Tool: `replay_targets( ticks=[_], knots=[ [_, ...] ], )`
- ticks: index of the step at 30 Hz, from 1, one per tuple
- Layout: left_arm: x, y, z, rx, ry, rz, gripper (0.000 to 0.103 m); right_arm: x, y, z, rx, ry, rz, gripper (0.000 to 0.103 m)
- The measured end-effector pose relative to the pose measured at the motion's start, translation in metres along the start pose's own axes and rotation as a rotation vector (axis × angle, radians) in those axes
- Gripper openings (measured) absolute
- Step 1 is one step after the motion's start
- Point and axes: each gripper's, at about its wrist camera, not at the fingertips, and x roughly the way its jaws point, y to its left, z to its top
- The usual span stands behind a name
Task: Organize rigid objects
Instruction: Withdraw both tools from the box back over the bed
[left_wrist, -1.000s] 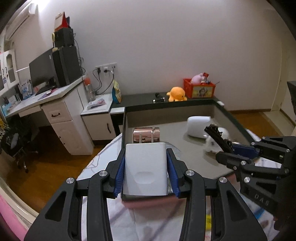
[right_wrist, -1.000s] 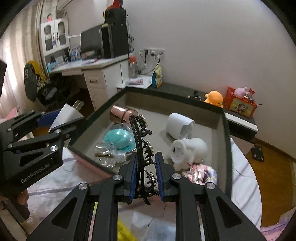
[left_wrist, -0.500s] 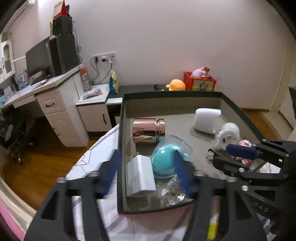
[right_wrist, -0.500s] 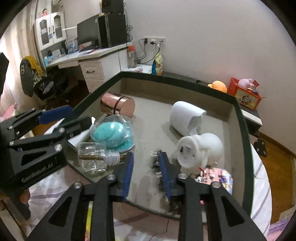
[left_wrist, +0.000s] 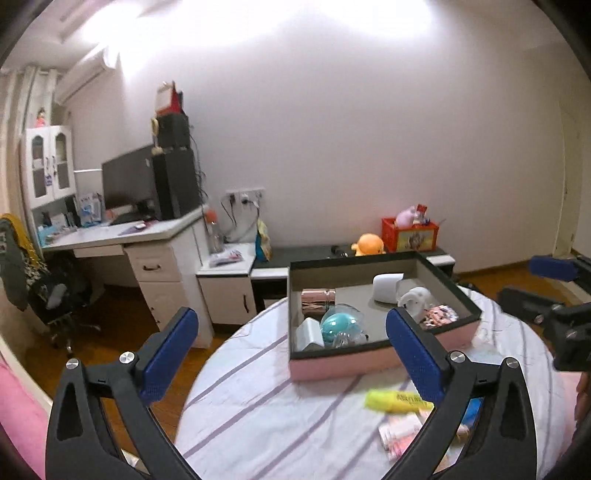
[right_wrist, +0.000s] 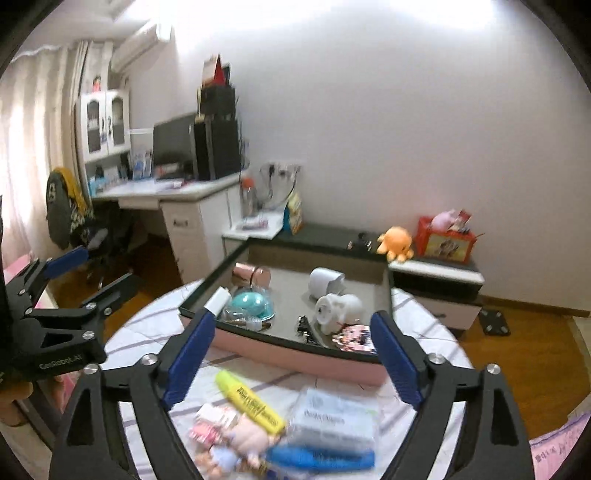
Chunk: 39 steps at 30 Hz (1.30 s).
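Rigid objects already sit inside the pink-sided box (left_wrist: 340, 363) on your round table (left_wrist: 258, 398) with its striped cloth: a white charger (left_wrist: 309, 333) in the near left corner, a teal brush under a clear dome (left_wrist: 338, 322) just beside it, a small glass bottle (right_wrist: 245, 320) lying at the near wall, a copper tin (left_wrist: 317, 296) on its side farther back, a white cup (left_wrist: 386, 288) tipped over, a white figurine (left_wrist: 415, 300) near the right wall and a black hair clip (right_wrist: 306, 326) beside that figurine. Your left gripper (left_wrist: 291, 350) hovers short of the box with its jaws opening, spread wide, and nothing between them. Your right gripper (right_wrist: 291, 354) does the same over the near table, jaws opening with no object pinched. Below your right gripper lie a yellow highlighter (right_wrist: 251, 400), a white packet (right_wrist: 334, 421), a blue pen (right_wrist: 321, 458) and a small pink doll (right_wrist: 243, 435), all outside the box and close together.
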Motion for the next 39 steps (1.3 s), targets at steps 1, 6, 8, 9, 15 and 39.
replay_targets(
  ticks=[1,6,8,9,15,39],
  knots=[
    [-0.013,0.003,-0.002,-0.007,-0.007,0.01,0.103,-0.015,0.002,-0.003,0.001,-0.02,-0.006,0.095],
    [-0.067,0.005,-0.017,-0.047,-0.058,0.028,0.103,-0.073,0.013,-0.023,0.003,-0.112,-0.057,0.103],
    [-0.083,0.0,-0.023,-0.046,-0.064,0.027,0.103,-0.089,0.016,-0.032,0.019,-0.125,-0.07,0.103],
    [-0.088,-0.004,-0.025,-0.042,-0.063,0.026,0.103,-0.095,0.018,-0.036,0.023,-0.133,-0.075,0.103],
    [-0.11,-0.027,-0.028,0.012,-0.067,-0.003,0.103,-0.116,0.03,-0.047,0.01,-0.15,-0.112,0.103],
    [-0.078,-0.046,-0.05,0.038,0.047,-0.028,0.103,-0.103,0.003,-0.077,0.075,-0.069,-0.132,0.103]
  ],
)
